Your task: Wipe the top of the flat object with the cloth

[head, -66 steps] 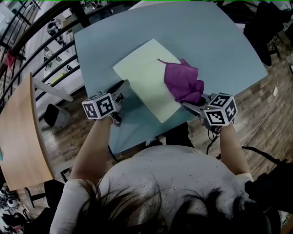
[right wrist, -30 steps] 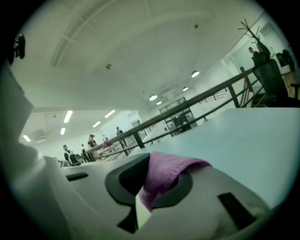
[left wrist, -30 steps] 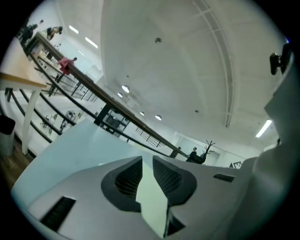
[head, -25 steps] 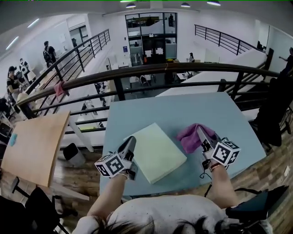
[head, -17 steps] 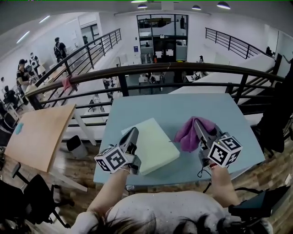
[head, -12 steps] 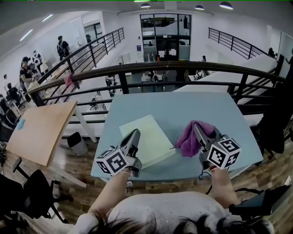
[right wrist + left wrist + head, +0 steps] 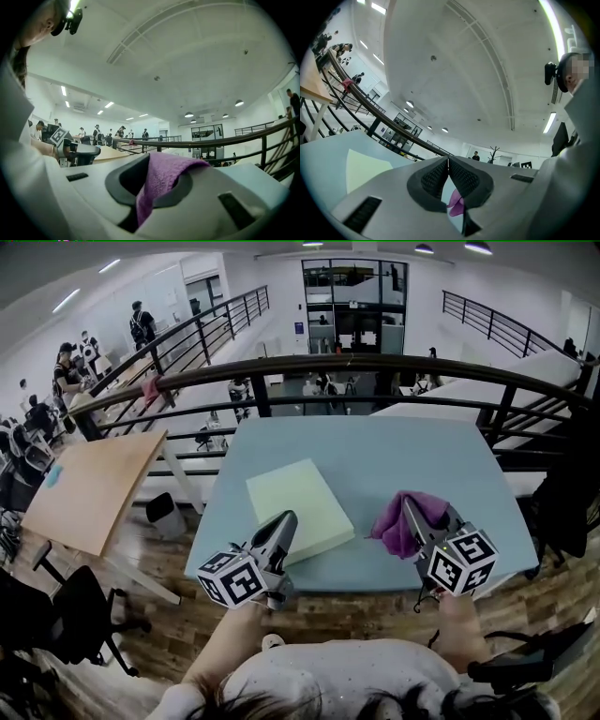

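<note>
A pale yellow flat object (image 7: 298, 507) lies on the blue-grey table (image 7: 375, 451), left of centre. My left gripper (image 7: 287, 519) hovers at the object's near corner, shut, with nothing between its pads (image 7: 448, 161). In the left gripper view the flat object (image 7: 363, 166) sits off to the left, and the cloth (image 7: 457, 205) shows through the gap below the pads. My right gripper (image 7: 411, 509) is shut on the purple cloth (image 7: 401, 521), holding it over the table right of the object and apart from it. In the right gripper view the cloth (image 7: 161, 180) fills the jaws and drapes over them.
A black railing (image 7: 375, 371) runs behind the table's far edge. A wooden table (image 7: 94, 488) stands to the left, with a dark chair (image 7: 75, 615) below it. The table's near edge is just under both grippers. Several people stand far off at the left.
The head view has tilted up from the tabletop to the hall. The cloth has come off the flat object to its right. Both grippers have drawn back toward the near table edge.
</note>
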Tool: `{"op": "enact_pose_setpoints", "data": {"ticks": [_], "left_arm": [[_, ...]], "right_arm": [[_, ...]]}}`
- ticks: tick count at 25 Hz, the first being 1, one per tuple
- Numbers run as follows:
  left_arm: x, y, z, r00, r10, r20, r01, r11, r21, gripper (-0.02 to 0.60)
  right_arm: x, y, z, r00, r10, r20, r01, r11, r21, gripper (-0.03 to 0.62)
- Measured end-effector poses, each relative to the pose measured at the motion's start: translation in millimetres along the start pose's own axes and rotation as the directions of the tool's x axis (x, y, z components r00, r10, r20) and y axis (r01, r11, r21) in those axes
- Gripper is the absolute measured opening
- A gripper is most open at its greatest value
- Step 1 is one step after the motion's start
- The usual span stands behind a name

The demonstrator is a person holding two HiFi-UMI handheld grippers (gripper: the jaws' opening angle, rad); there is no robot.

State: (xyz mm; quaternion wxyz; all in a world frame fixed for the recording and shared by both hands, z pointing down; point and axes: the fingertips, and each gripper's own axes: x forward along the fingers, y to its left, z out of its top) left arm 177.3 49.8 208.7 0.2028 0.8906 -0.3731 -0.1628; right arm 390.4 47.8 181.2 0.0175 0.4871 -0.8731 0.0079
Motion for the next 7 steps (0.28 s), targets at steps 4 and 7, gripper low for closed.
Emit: {"op": "enact_pose_setpoints", "data": {"ticks": [4,7], "left_arm": [[-12.8,-1.7,-3.9,1.000,0.014,0.006,-0.014,1.000,-0.001,0.006],[-22.6,-1.1,-9.0,1.000,0.026,0.004,-0.026,1.000,-0.008,0.006]], "right_arm": [[-4.8,4.1,0.3,1.000,-0.005,0.010,0.005,1.000,-0.018,0.017],[-7.4,7.1,-3.1,1.000,-0.012,0.010,0.012,1.000,-0.029,0.017]]}}
